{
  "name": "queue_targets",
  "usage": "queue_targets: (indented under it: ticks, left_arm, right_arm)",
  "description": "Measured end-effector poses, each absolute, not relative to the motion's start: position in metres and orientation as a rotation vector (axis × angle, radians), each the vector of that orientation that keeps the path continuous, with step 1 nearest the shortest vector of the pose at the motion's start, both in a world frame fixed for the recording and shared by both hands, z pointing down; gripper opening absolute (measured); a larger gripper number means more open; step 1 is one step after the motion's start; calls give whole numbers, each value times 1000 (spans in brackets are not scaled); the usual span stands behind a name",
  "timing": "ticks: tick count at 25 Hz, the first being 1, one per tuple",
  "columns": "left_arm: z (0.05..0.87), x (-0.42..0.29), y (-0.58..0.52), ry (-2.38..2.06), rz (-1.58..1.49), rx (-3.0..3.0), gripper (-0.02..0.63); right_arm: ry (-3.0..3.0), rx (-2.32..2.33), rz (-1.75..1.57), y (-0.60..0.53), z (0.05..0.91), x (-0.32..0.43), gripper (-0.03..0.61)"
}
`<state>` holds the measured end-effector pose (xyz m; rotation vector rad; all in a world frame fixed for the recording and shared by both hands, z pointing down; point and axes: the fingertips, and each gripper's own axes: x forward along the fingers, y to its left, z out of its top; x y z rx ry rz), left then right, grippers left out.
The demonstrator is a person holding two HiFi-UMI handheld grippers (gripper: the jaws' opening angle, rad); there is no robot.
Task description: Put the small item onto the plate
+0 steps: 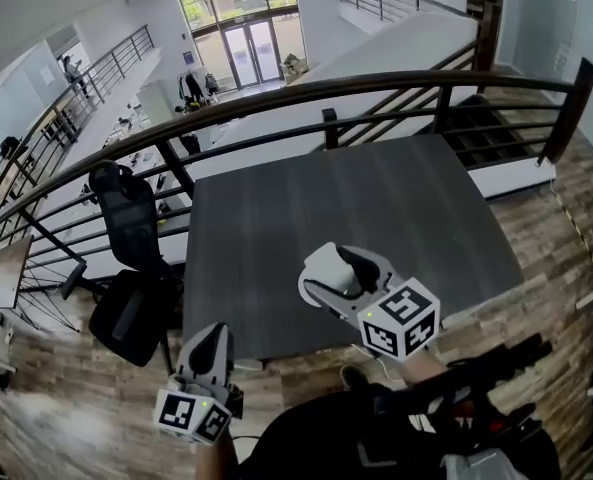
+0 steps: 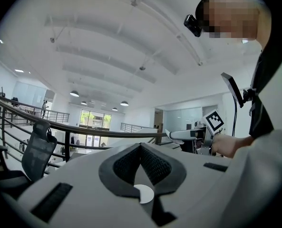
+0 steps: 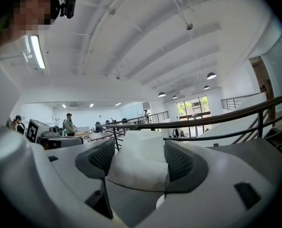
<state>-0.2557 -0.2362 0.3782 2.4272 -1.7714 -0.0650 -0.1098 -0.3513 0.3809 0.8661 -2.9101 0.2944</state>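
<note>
My right gripper [image 1: 326, 271] hovers over the near edge of the dark grey table [image 1: 326, 218], shut on a small white blocky item [image 3: 141, 161] that fills the gap between its dark pads. In the head view the item [image 1: 328, 265] shows as a pale lump at the jaws. My left gripper [image 1: 210, 336] hangs lower left, off the table's near corner, with its jaws closed together and nothing between them [image 2: 141, 148]. The left gripper view catches the right gripper [image 2: 184, 134] from the side. No plate shows in any view.
A dark metal railing [image 1: 306, 98] curves round the table's far side. A black office chair [image 1: 126, 218] stands at the table's left. A wood floor [image 1: 576, 198] lies to the right. A person [image 3: 68, 123] stands far off by desks.
</note>
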Motion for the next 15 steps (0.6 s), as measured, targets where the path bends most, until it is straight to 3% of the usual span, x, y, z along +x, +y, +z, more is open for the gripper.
queue_targets:
  ticks: [15]
  left_arm:
    - [381,-241,-292,-1900,-26,2330,5]
  right_arm:
    - [-2862,761,452,-438,450,-106,333]
